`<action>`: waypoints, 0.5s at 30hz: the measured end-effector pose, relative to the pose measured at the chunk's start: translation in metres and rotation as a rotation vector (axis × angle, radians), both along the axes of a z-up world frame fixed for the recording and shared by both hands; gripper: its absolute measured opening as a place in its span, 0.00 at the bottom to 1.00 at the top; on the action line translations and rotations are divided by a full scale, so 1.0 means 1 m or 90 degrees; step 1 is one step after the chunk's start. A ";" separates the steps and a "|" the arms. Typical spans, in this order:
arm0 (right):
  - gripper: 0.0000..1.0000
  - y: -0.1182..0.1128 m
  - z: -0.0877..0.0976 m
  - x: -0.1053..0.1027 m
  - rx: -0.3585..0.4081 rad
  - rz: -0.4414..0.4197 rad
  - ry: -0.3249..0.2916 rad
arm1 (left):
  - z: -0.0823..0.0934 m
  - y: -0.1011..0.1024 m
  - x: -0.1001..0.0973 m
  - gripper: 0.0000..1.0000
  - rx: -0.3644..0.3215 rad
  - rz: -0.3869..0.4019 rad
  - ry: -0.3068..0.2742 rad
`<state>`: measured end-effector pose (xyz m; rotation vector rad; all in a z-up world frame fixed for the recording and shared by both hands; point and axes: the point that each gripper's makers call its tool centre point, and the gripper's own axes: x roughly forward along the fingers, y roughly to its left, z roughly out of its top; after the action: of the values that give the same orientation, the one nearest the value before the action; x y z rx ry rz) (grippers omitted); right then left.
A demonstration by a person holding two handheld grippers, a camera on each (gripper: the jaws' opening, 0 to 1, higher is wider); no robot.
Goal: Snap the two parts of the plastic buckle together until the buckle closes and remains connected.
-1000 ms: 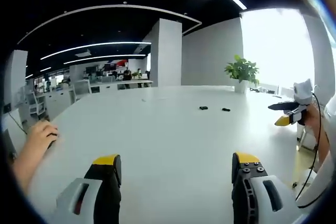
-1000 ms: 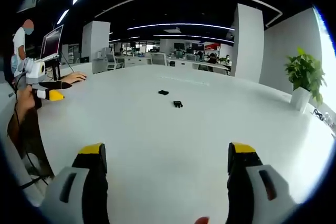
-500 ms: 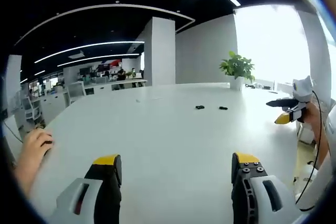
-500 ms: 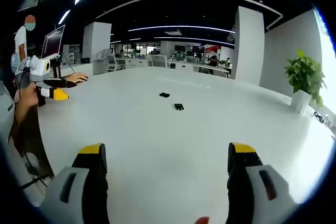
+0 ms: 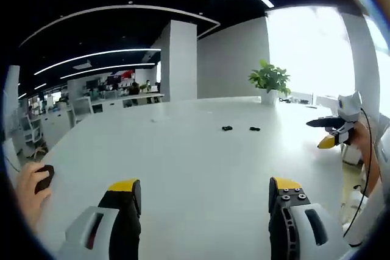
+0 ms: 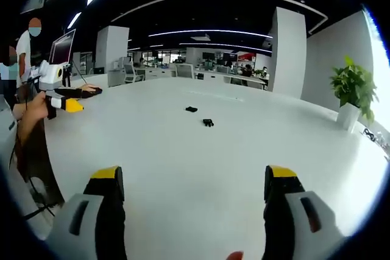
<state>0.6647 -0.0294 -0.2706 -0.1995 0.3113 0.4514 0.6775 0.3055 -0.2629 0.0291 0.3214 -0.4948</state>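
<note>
Both buckle halves lie apart on the desk point(image 5: 183, 150), far ahead of either tool. The left tool point(image 5: 204, 196), jaws wide and empty, faces half one point(image 5: 226, 128) and half two point(image 5: 255, 129); the right tool point(image 6: 194, 184) is likewise open, neither clearly nearer.

Two buckle parts point(image 5: 226, 128) point(image 5: 255, 129), one plant point(image 5: 269, 80)

Open white table point(image 6: 201, 168) ahead of both tongs; potted plant point(image 6: 353, 92) and monitor point(image 6: 62, 47) far at the edges.
</note>
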 end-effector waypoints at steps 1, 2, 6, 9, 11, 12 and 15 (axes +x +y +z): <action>0.95 0.000 0.000 -0.001 -0.001 0.001 -0.001 | 0.001 0.000 0.001 0.88 0.001 0.001 -0.001; 0.95 -0.001 0.001 -0.001 -0.001 0.001 -0.003 | 0.002 0.001 0.002 0.88 0.001 0.002 -0.003; 0.95 -0.004 0.000 -0.002 0.000 -0.001 -0.004 | 0.005 0.001 0.006 0.88 -0.001 0.001 -0.006; 0.95 -0.005 -0.003 -0.001 -0.001 -0.004 0.002 | 0.006 0.001 0.007 0.88 0.003 -0.001 -0.009; 0.95 -0.005 -0.003 -0.002 0.000 -0.005 0.002 | 0.006 0.000 0.007 0.88 0.004 -0.003 -0.010; 0.95 -0.005 -0.003 -0.002 0.000 -0.004 0.002 | 0.006 0.000 0.008 0.88 0.003 -0.004 -0.010; 0.95 -0.002 -0.002 -0.003 -0.001 0.000 0.000 | 0.003 -0.001 0.009 0.88 -0.001 -0.005 -0.005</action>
<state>0.6618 -0.0315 -0.2722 -0.2004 0.3113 0.4520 0.6863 0.3045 -0.2600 0.0304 0.3140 -0.5028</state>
